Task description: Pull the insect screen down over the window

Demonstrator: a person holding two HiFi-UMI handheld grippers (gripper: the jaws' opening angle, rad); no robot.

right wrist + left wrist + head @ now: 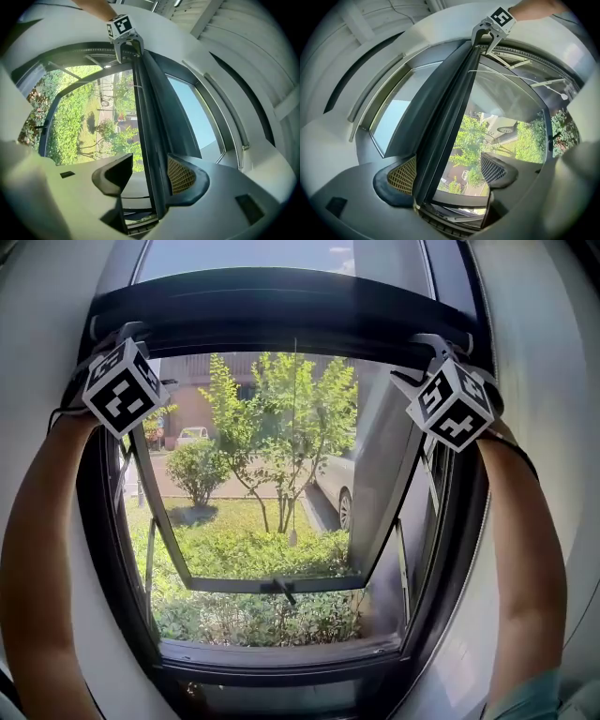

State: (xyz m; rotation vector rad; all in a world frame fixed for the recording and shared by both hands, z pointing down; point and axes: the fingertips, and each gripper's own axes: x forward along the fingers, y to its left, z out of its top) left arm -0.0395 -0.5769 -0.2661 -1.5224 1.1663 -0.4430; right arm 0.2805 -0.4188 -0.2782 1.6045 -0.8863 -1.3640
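Nearest the camera, both forearms reach up so that each gripper meets the top of the window opening, one toward each end. The left gripper (128, 332) stands at the left end of the dark screen bar (281, 334) and the right gripper (433, 341) at the right end, which should keep the bar level once both draw downward together. In the left gripper view the left fingers (402, 176) are spread wide. The bar runs between them and lies close along the meshed left pad, while the opposite pad stands clear of it, so nothing is clamped. In the right gripper view the right fingers (180, 176) are likewise spread wide. The bar passes between them beside the meshed right pad, with the other pad well apart, so there is no grip here either. The insect screen (281, 310) is fully retracted at the top of the window frame (281, 652), and the opening below it is uncovered; the pull-down is judged not yet begun. Next, both pairs of fingers need to close on the bar before any downward load is applied. Beyond the frame, a thin cord (294, 427) hangs at mid-width. The glazed sash (272, 584) stands swung outward, leaving the screen's path inside the frame clear. Farther out are shrubs (253, 559) and a parked car (337, 484).
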